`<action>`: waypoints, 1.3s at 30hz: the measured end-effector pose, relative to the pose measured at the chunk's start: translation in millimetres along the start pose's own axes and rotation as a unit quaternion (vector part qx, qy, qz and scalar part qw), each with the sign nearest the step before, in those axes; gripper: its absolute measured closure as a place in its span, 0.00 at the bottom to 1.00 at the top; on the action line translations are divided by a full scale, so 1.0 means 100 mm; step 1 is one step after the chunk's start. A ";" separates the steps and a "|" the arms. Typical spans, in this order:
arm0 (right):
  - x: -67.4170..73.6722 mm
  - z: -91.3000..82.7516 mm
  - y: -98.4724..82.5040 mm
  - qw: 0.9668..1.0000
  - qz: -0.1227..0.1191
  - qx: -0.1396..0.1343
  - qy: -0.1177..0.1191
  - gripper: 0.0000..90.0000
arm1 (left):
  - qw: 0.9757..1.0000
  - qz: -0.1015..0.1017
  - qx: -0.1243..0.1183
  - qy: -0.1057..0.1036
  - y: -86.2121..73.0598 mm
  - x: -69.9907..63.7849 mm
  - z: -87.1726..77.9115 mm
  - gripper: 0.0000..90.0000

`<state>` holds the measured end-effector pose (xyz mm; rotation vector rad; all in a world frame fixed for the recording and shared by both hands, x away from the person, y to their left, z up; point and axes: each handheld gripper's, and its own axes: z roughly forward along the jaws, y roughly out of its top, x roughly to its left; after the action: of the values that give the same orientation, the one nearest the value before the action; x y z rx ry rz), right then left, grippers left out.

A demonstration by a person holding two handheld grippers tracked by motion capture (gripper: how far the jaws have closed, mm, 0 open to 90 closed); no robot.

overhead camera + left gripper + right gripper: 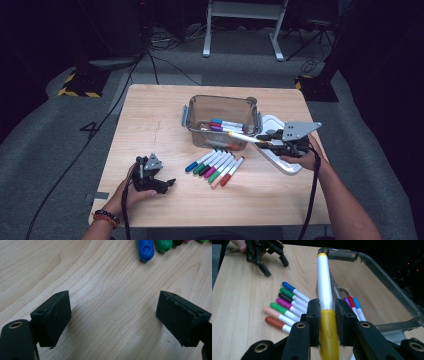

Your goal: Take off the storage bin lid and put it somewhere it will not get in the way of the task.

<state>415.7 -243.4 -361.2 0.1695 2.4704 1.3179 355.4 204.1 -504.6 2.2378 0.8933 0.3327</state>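
At the left, the left gripper [159, 184] rests low over the bare table [150, 110] near its front edge, held in the person's left hand [131, 192] with the forearm coming in from the bottom. Its jaws stand wide apart with nothing between them, and they point toward the blue marker [145, 248] at the near end of the row. It looks idle for now.

In the middle, 7 markers [216, 166] lie side by side on the table just in front of the clear bin [195, 132]. A few more already lie inside the bin, among them a blue, a red and a purple one.

At the right, the right gripper [265, 141] is clamped on a yellow marker [325, 315], gripping it at the join of cap and white barrel. The barrel reaches out over the bin's near rim. The right hand [300, 159] holds the gripper above a white lid [285, 165] lying beside the bin, forearm angled in from the lower right.

The job appears to be loading markers into the bin, and this one is at the drop stage. The next move calls for carrying it a little further over the opening, lowering, then parting the jaws so it falls clear of the rim.
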 end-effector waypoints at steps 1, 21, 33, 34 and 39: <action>0.00 0.00 0.00 1.000 0.000 0.000 0.000 0.83 | 1.000 0.000 0.000 0.000 0.00 0.00 0.00 0.15; -0.55 0.49 0.44 0.999 0.004 0.044 -0.019 0.83 | 1.000 0.002 0.000 0.000 0.00 0.00 0.00 0.15; -0.70 0.95 0.47 0.995 0.007 0.100 -0.006 0.83 | 1.000 0.002 0.000 0.000 0.00 0.00 0.00 0.15; -0.72 1.04 0.46 0.994 0.006 0.113 -0.001 0.83 | 1.000 0.002 0.000 0.000 0.00 0.00 0.00 0.15; -0.76 1.20 0.43 0.989 0.003 0.147 0.006 0.83 | 1.000 0.000 0.000 0.000 0.00 0.00 0.00 0.15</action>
<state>526.2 -144.2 -369.6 0.2410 2.6642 0.9520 355.5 204.1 -504.6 2.2383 0.8925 0.3326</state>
